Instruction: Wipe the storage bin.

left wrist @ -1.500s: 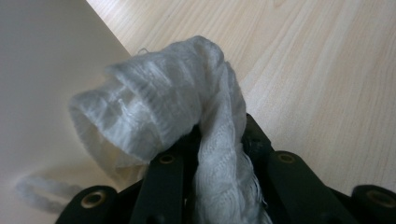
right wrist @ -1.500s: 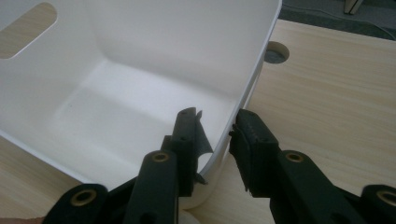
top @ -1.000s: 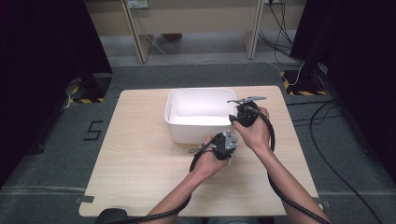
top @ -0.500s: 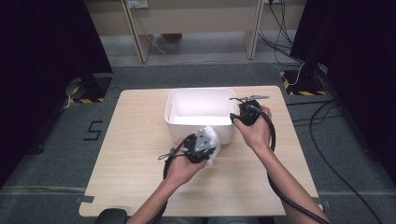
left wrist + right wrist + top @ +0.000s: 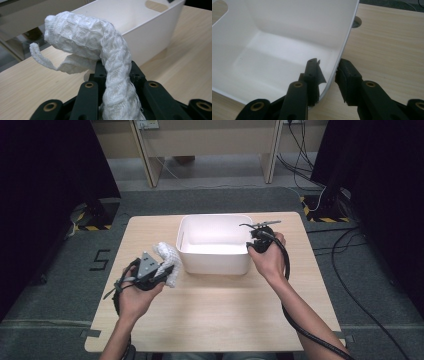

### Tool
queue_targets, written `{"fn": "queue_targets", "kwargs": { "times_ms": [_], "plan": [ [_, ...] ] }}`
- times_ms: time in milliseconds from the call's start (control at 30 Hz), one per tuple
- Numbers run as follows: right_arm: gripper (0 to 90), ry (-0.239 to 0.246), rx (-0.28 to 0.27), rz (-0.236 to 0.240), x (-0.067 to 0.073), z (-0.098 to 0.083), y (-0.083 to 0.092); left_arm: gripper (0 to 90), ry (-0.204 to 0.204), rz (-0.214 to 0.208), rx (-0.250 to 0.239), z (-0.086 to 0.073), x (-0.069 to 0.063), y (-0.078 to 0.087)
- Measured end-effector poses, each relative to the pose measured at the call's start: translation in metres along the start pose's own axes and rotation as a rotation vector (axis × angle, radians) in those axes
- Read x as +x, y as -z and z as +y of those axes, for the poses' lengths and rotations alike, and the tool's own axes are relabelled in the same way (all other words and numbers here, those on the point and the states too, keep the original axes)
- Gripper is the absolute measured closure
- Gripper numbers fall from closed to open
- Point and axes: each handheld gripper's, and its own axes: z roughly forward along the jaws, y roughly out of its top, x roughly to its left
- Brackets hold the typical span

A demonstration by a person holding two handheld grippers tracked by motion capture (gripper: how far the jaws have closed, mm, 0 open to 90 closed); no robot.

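Grey floor surrounds the wooden counter point(image 5: 215, 320), where a white plastic bin point(image 5: 215, 265) stands near the middle. To the left of the bin, the left tongs point(image 5: 167, 270) are closed on a white waffle-weave cloth point(image 5: 110, 57); the cloth is pinched between the jaws, rises above them and bends over, and it hangs just beside the bin's left wall. The right tongs point(image 5: 327, 75) straddle the bin's right rim, one jaw inside and one outside. They have just been closing, but a small gap shows at the wall.
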Motion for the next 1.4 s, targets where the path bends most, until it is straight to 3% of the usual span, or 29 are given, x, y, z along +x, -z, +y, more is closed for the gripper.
{"fn": "queue_targets", "kwargs": {
  "times_ms": [67,167,300,333,367,400,433,500,567,600,700,833,900,1000,1033,1100,1200,1300,1333,1400],
  "plan": [
    [72.1,0.008,0.009,-0.003,0.0,0.001,0.0,73.8,0.004,0.034,0.008,-0.002,0.01,0.003],
    [74.3,0.013,0.021,0.011,-0.001,0.003,0.001,73.6,0.025,0.053,0.001,-0.004,0.017,0.005],
    [80.8,0.064,0.035,0.046,-0.007,0.006,0.001,73.4,0.027,0.078,0.01,-0.005,0.025,0.004],
    [85.4,0.12,0.049,0.052,-0.011,0.007,0.002,73.4,0.018,0.084,0.024,-0.006,0.028,0.0],
    [85.4,0.12,0.049,0.052,-0.011,0.007,0.002,73.4,0.018,0.084,0.024,-0.006,0.028,0.0],
    [87.4,0.162,0.062,0.081,-0.015,0.008,0.002,73.4,0.018,0.089,0.032,-0.007,0.031,-0.004],
    [87.4,0.162,0.062,0.081,-0.015,0.008,0.002,73.4,0.012,0.094,0.043,-0.008,0.032,-0.006],
    [77.6,0.125,0.025,0.135,-0.017,0.006,0.006,73.2,0.017,0.086,0.061,-0.011,0.034,-0.014],
    [73.6,0.141,0.0,0.148,-0.016,0.005,0.014,73.3,0.014,0.074,0.072,-0.014,0.033,-0.019],
    [73.3,0.155,-0.019,0.144,-0.015,0.004,0.02,73.2,0.009,0.046,0.082,-0.017,0.03,-0.024],
    [75.4,0.148,-0.046,0.144,-0.019,0.0,0.036,73.2,-0.015,0.031,0.1,-0.022,0.022,-0.027],
    [82.1,0.13,-0.032,0.129,-0.032,-0.011,0.054,73.2,-0.024,0.014,0.102,-0.027,0.015,-0.025],
    [84.5,0.126,0.002,0.123,-0.035,-0.019,0.058,73.2,-0.02,-0.03,0.104,-0.034,0.008,-0.023],
    [84.9,0.116,0.037,0.143,-0.035,-0.027,0.059,73.2,-0.027,-0.048,0.108,-0.039,0.004,-0.023],
    [84.6,0.114,0.07,0.18,-0.032,-0.035,0.059,73.2,-0.037,-0.057,0.098,-0.043,0.001,-0.024],
    [84.5,0.12,0.081,0.192,-0.028,-0.038,0.058,73.2,-0.043,-0.058,0.1,-0.044,-0.001,-0.024],
    [84.4,0.165,0.089,0.211,-0.011,-0.041,0.056,73.3,-0.056,-0.056,0.107,-0.044,-0.003,-0.027],
    [84.2,0.189,0.096,0.186,-0.005,-0.039,0.052,73.3,-0.065,-0.059,0.111,-0.042,-0.003,-0.028],
    [84.2,0.188,0.093,0.188,-0.004,-0.037,0.047,73.3,-0.089,-0.058,0.102,-0.041,-0.004,-0.029],
    [84.2,0.184,0.089,0.181,-0.003,-0.033,0.042,73.3,-0.074,-0.066,0.108,-0.041,-0.006,-0.029]
  ]
}}
